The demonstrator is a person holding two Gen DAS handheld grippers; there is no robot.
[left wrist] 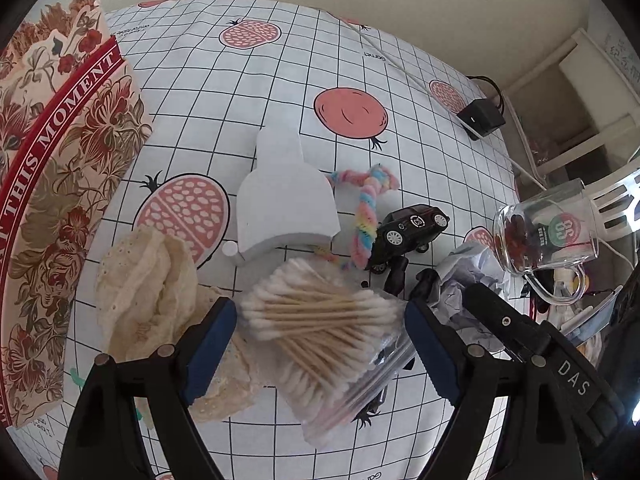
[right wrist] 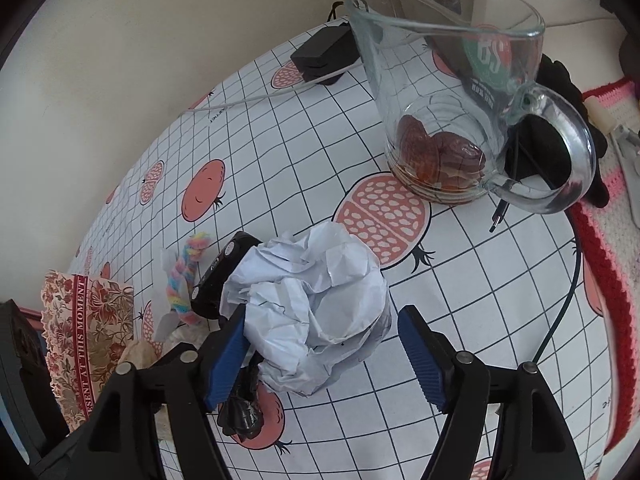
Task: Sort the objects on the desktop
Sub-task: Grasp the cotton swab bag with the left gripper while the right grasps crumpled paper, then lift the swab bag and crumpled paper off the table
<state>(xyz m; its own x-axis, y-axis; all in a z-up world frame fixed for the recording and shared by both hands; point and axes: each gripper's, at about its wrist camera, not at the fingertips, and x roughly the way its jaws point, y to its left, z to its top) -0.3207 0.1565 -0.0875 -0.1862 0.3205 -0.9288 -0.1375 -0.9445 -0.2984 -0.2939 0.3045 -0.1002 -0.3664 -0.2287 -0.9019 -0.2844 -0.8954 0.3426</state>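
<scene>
The bag of cotton swabs (left wrist: 320,332) lies flat on the checked tablecloth (left wrist: 280,80), its long axis running from far left to near right, the sticks fanned along that line and the clear zip end toward the near right. The left gripper (left wrist: 320,340) hangs above it with its blue pads (left wrist: 208,344) spread apart on either side, neither pressing the bag. Close on the left a cream lace cloth (left wrist: 140,292) is heaped up, touching or nearly touching the left pad. Just beyond the bag sit a white foam block (left wrist: 284,204), a rainbow twisted cord (left wrist: 368,216) and a black toy car (left wrist: 408,232), all crowded together.

The crumpled paper ball (right wrist: 316,312) rests on the cloth between the jaws of the right gripper (right wrist: 320,356), which stand wide; the left-hand pad (right wrist: 228,356) seems to brush the paper, though the view is too close to be sure, and the other pad is clear of it. A small black object (right wrist: 240,412) lies beneath that pad. Far right of the ball stands a glass mug (right wrist: 452,92) holding dark reddish fruit, with a black cable (right wrist: 560,312) trailing along the right edge. A floral box (left wrist: 60,200) walls off the left side. Open cloth lies in the far middle and near the front edge.
</scene>
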